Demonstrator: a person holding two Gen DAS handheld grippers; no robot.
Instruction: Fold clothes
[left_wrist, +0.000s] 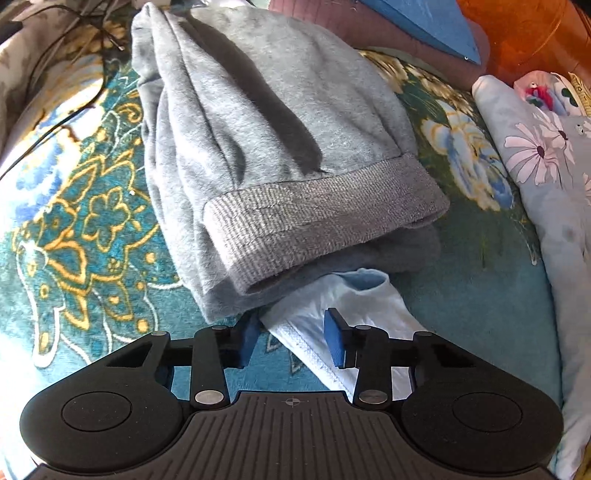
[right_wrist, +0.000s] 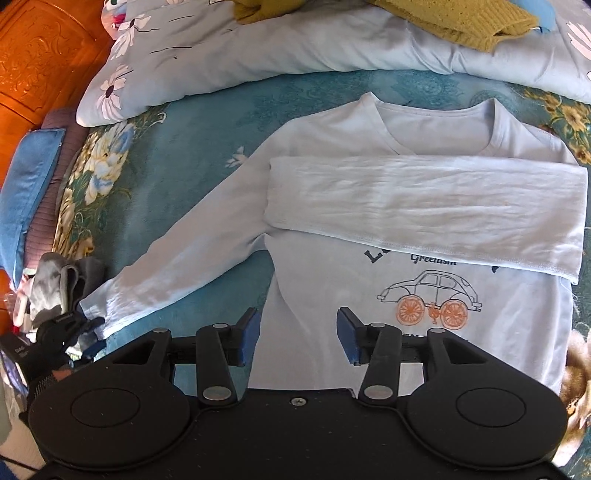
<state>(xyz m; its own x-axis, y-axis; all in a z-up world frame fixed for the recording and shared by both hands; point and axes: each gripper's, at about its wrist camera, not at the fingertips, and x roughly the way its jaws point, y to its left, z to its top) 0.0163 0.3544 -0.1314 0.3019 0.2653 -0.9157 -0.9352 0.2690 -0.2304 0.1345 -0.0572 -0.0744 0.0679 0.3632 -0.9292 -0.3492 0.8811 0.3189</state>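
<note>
In the left wrist view, the left gripper (left_wrist: 291, 341) hangs at the bottom centre of the frame, over the cuff of a pale blue sleeve (left_wrist: 332, 314). Its two blue pads (left_wrist: 337, 341) stand on either side of the cuff edge with a gap between them, so the cloth is between the jaws but not pinched; nothing is clenched. Just above the cuff, a folded grey garment (left_wrist: 258, 147) with a ribbed band lies in the middle of the frame on the teal flowered blanket (left_wrist: 74, 221).

In the right wrist view, the right gripper (right_wrist: 297, 336) is at the bottom centre, jaws apart and grasping nothing, above the lower part of the light blue long-sleeved shirt (right_wrist: 369, 295). The shirt lies flat on the blanket in the centre and right of the frame, with a car print (right_wrist: 432, 295) on the chest. One sleeve is folded across the chest, and the other sleeve stretches down to the lower left. A flowered quilt (right_wrist: 221, 55) runs along the top of the frame, with a mustard knit (right_wrist: 461, 22) on it.
</note>
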